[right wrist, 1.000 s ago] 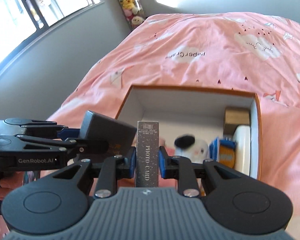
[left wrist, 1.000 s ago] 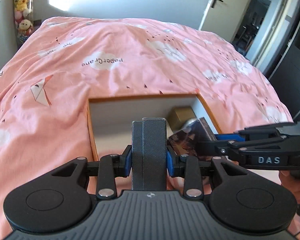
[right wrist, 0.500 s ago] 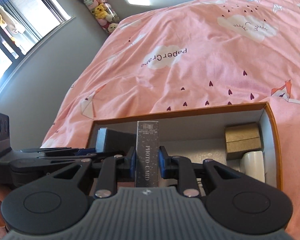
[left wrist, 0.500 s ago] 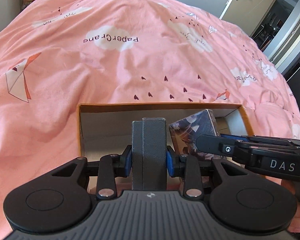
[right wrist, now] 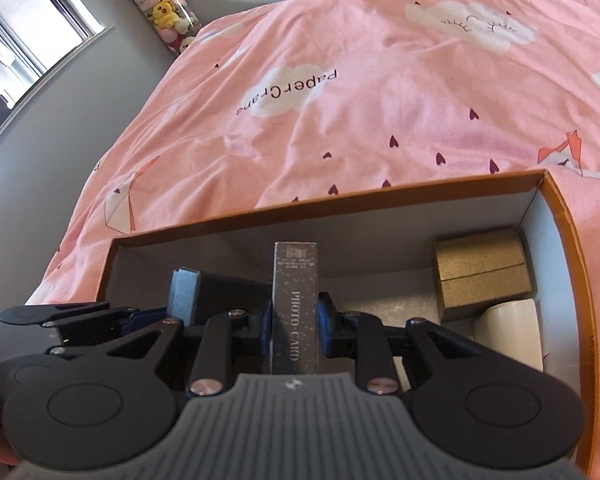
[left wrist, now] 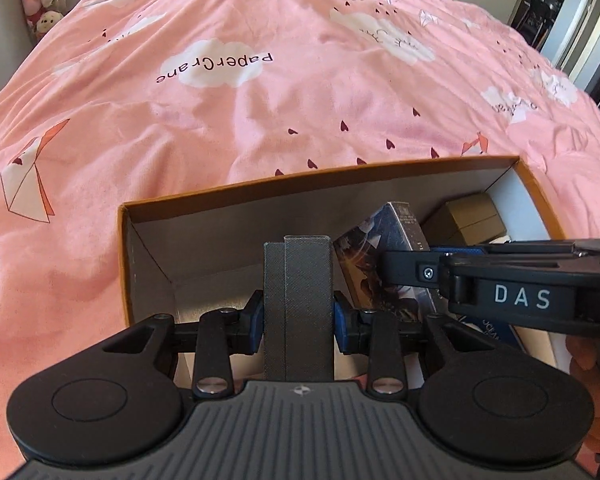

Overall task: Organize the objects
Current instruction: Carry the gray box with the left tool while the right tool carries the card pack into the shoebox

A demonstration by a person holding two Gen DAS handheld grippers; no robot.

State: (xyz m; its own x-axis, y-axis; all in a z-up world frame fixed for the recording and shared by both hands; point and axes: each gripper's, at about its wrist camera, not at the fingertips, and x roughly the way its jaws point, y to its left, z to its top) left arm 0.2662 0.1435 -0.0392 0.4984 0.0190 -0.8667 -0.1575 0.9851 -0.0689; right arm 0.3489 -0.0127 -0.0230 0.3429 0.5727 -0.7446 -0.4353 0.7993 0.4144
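Two boxes are on their way into the orange-rimmed box on the pink bedspread, one in each gripper. The left gripper has its jaws clamped on a dark grey case, held upright over the near left part of the interior. The right gripper grips a slim dark box printed "PHOTO CARD", also upright, near the middle.

To do this well, each should probably go down straight until it rests on the floor of the box, standing side by side, and only then be let go; releasing early would likely tip them over.

The far right end is already taken: a gold box sits in the corner with a white cup-like thing just in front of it. The two grippers are close together, so they risk knocking each other. The left wall of the box stands near the grey case. Plush toys hang by the far wall.
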